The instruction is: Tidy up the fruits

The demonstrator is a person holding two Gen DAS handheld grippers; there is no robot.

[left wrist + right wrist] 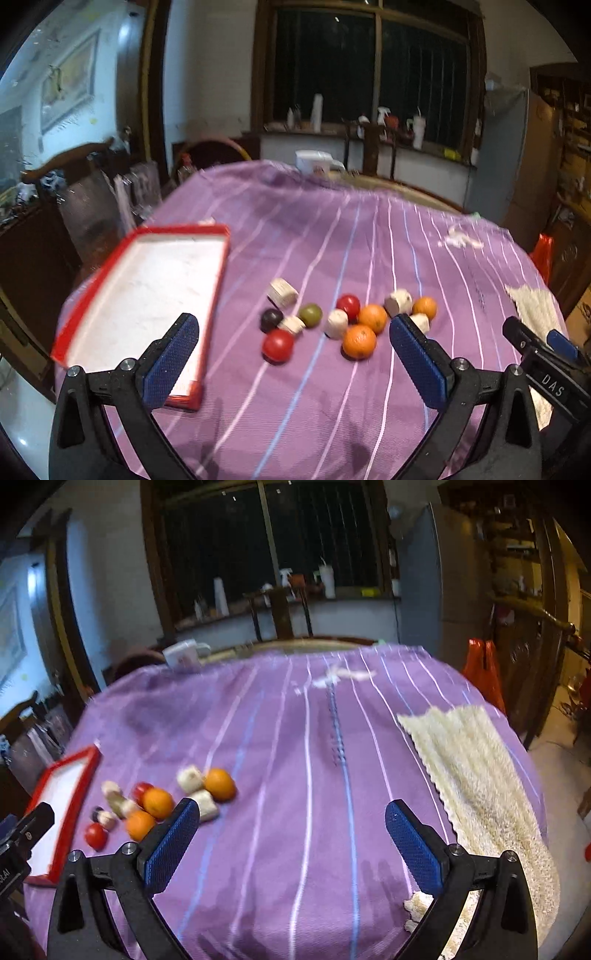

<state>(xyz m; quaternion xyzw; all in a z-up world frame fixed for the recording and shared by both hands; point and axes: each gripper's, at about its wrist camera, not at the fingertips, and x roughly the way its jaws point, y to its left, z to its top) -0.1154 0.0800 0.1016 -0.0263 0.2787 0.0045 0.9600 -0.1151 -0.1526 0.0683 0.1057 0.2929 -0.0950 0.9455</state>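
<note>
Both sets of tongs hang spread wide over the surface (332, 229) with nothing between their blue pads. The left tongs (293, 332) face a loose huddle of fruits (347, 321): three oranges, two red ones, a green one, a dark one and several pale chunks, lying on the purple striped cloth (295, 775). Just left of that pile sits a red-rimmed tray (218, 266). The right tongs (291, 819) point at bare cloth, with the fruits off to their left and a cream towel (480, 775) on their right.
</note>
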